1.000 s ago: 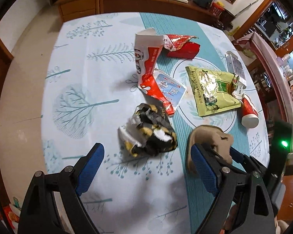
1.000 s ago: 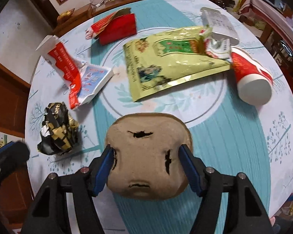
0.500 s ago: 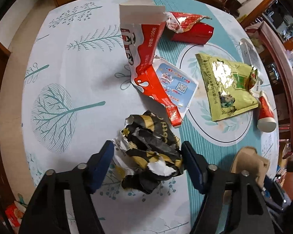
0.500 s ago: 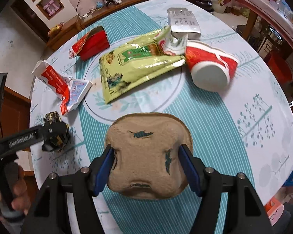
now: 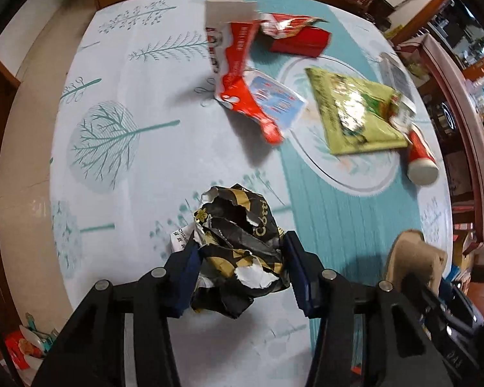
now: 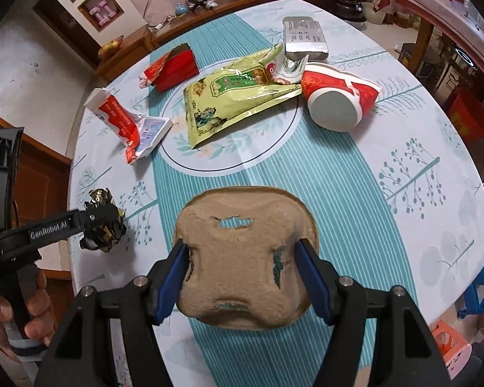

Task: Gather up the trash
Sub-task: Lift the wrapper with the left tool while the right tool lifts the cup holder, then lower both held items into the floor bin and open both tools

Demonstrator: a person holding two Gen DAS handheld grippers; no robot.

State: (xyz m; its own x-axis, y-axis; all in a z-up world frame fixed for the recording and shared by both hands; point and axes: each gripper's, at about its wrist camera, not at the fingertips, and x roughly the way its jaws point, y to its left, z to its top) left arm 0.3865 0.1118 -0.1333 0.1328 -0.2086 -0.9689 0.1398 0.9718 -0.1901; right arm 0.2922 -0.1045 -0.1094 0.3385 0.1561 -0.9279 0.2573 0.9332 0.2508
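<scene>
left gripper (image 5: 240, 267): fingers have just been closing around the crumpled black-and-gold wrapper (image 5: 238, 245); both blue pads touch its sides, so it looks gripped, about half open; wrapper sits near the surface's near edge, whether lifted clear i cannot tell
right gripper (image 6: 243, 282): fingers spread wide and clamped on the brown pulp cup carrier (image 6: 245, 258); carrier is held above the surface, off the cloth
progress: judged early to middle; two pieces are in the fingers, none seen binned; no bin shows in either view
left on the surface (image 6: 355, 193): red-and-white torn pack (image 6: 129, 125) at the left; red box (image 6: 174, 71) with its foil beyond it; green snack bag (image 6: 235, 103) in the middle ring; red paper cup (image 6: 338, 103) on its side, touching the bag's corner; silver carton (image 6: 303, 37) just behind the cup
edges: surface is round; the wrapper lies close to the left rim, floor below; the cup lies near the right side and could roll, by my guess
open room: the near half of the cloth is bare between both grippers and the rubbish pile; wide clear strip on the right; a sideboard stands behind the far rim; a blue stool (image 6: 480, 293) stands near the rim at the right
person: a hand (image 6: 13, 306) holds the left gripper's handle at the far left of the right wrist view
</scene>
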